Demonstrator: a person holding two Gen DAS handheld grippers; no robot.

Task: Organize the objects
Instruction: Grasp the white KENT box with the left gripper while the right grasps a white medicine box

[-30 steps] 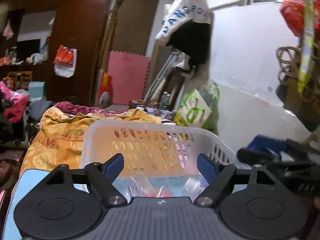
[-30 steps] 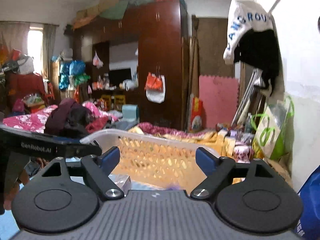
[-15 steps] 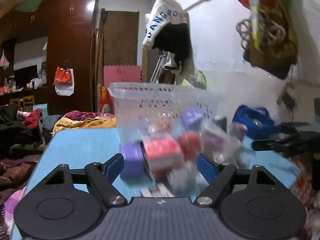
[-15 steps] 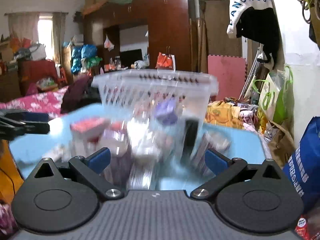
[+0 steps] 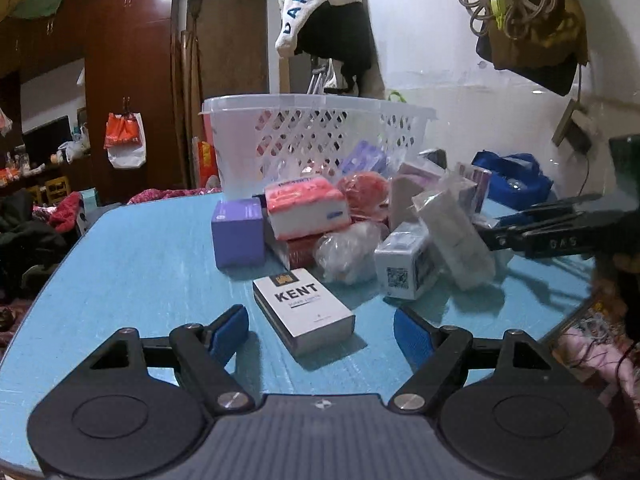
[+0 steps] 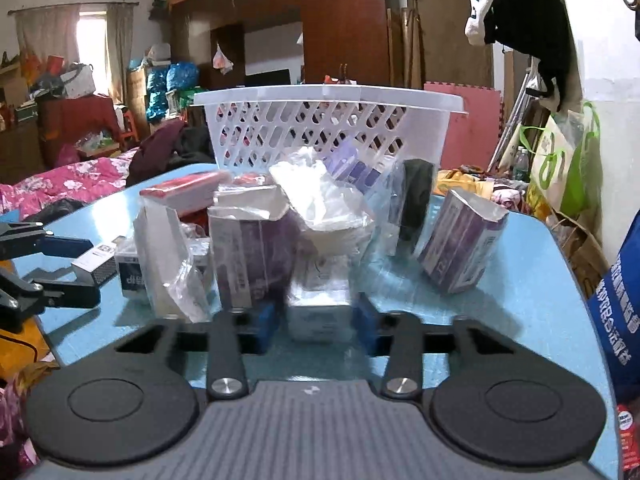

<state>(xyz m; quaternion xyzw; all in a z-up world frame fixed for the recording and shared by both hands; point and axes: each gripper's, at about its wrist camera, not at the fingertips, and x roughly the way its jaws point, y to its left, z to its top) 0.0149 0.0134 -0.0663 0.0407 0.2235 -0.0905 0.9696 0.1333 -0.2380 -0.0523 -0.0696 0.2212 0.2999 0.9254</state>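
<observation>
While goods crowd the table (image 5: 132, 264), basket (image 5: 316, 136) upright

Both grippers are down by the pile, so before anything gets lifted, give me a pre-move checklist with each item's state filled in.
1. Left gripper open and empty: ok; the blue pads stand wide.
2. KENT box lined up for the left gripper: ok; it lies flat on the blue table, between the fingers.
3. Right gripper gripping one item only: cannot tell; its jaws are closing on a clear-wrapped box, blurred.
4. White basket upright and free to receive: ok; it stands behind the pile.
5. Pile stable: not ok; wrapped packs lean on one another.
6. Grippers apart: ok; the right one sits off to the side.
</observation>
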